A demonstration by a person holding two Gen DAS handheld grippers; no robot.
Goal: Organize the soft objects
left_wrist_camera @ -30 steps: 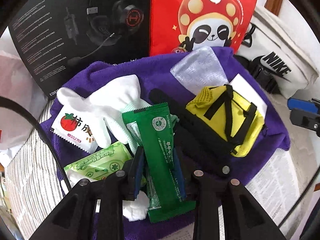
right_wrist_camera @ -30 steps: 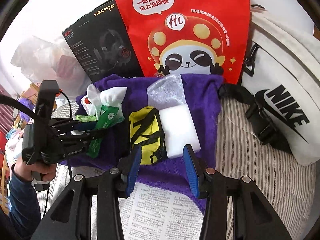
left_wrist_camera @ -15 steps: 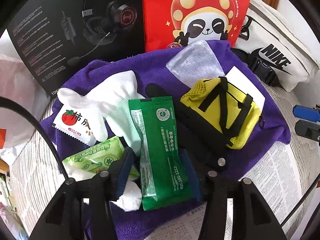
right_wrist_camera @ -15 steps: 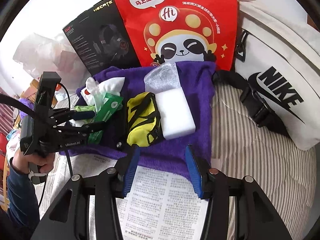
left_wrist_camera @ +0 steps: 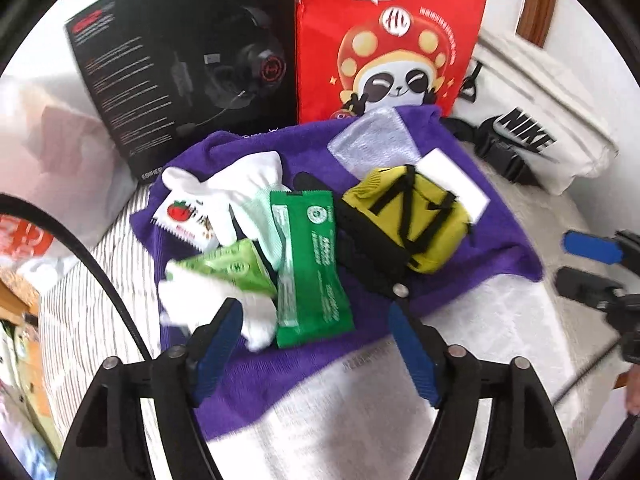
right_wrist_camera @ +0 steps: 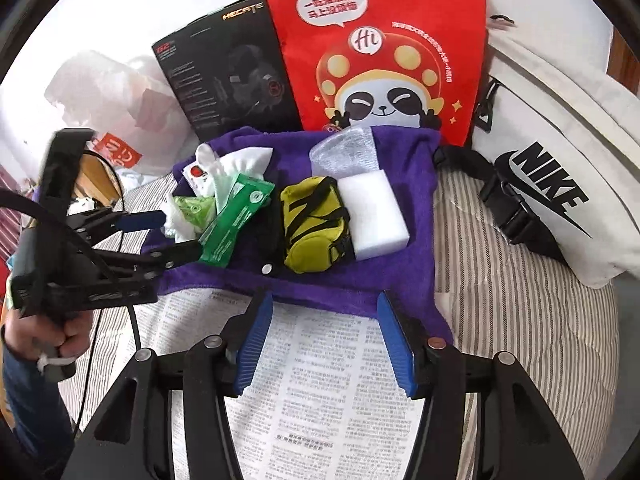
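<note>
Across the middle of both frames, we are looking at a purple terry towel [left_wrist_camera: 472, 240] spread on a striped bed, with the soft things lying on it. Our left gripper [left_wrist_camera: 316, 344] is standing with its fingers wide, having just been opening, with only the bottom edge of the long green foil sachet [left_wrist_camera: 312, 264] lying loose between them. Our right gripper [right_wrist_camera: 326, 336] is standing half open over printed paper [right_wrist_camera: 320, 400], its fingers having just been spreading, gripping nothing.

We are judging that closing low could pinch the towel and drag everything.

We are counting one green foil sachet, one pale green wipes packet [left_wrist_camera: 228, 266], one tomato-printed sachet [left_wrist_camera: 184, 220], one yellow mini backpack [right_wrist_camera: 312, 224], one white sponge block [right_wrist_camera: 372, 216].
</note>
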